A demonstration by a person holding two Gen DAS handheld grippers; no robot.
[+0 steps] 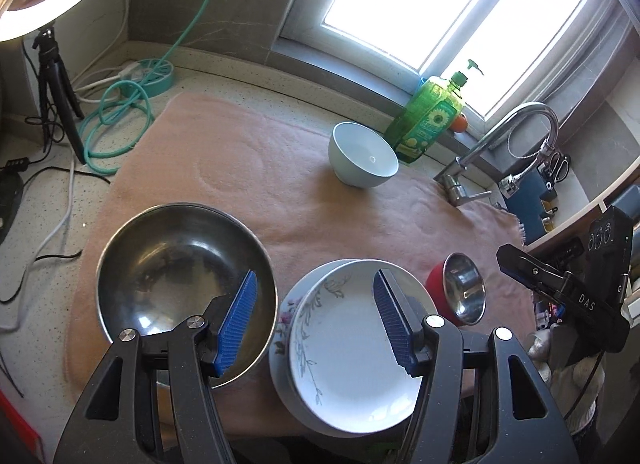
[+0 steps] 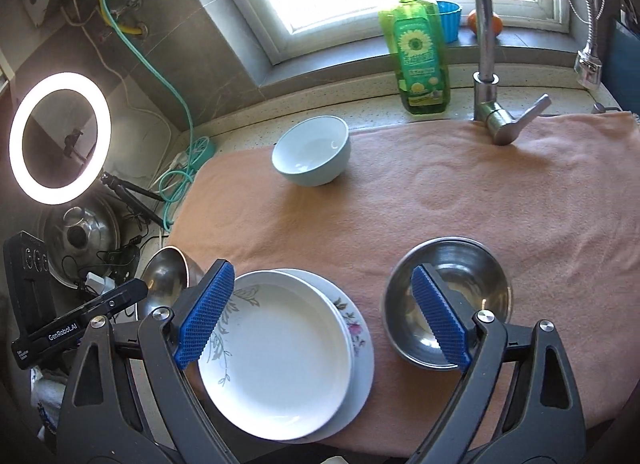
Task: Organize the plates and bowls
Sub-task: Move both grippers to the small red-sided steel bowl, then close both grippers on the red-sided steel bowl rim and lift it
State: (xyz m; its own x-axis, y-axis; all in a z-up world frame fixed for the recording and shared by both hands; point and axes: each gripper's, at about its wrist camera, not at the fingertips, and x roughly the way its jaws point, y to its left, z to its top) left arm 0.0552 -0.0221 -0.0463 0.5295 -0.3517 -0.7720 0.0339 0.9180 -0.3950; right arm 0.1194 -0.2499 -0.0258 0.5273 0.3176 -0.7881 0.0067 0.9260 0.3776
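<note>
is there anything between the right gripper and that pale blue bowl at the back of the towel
Nothing visible. The right gripper hangs open above the stacked plates and the small steel bowl; beyond them only bare towel lies before the pale blue bowl.

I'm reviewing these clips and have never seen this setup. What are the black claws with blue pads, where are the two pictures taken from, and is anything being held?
No robot: a person holds a two-finger gripper in each hand, with a fisheye camera on each looking along its fingers. One view shows the left gripper, the other the right gripper. Both are open and empty, above a pink towel. On it sit two stacked plates, a large steel bowl, a small steel bowl and a pale blue bowl. Behind stand a soap bottle and faucet.
</note>
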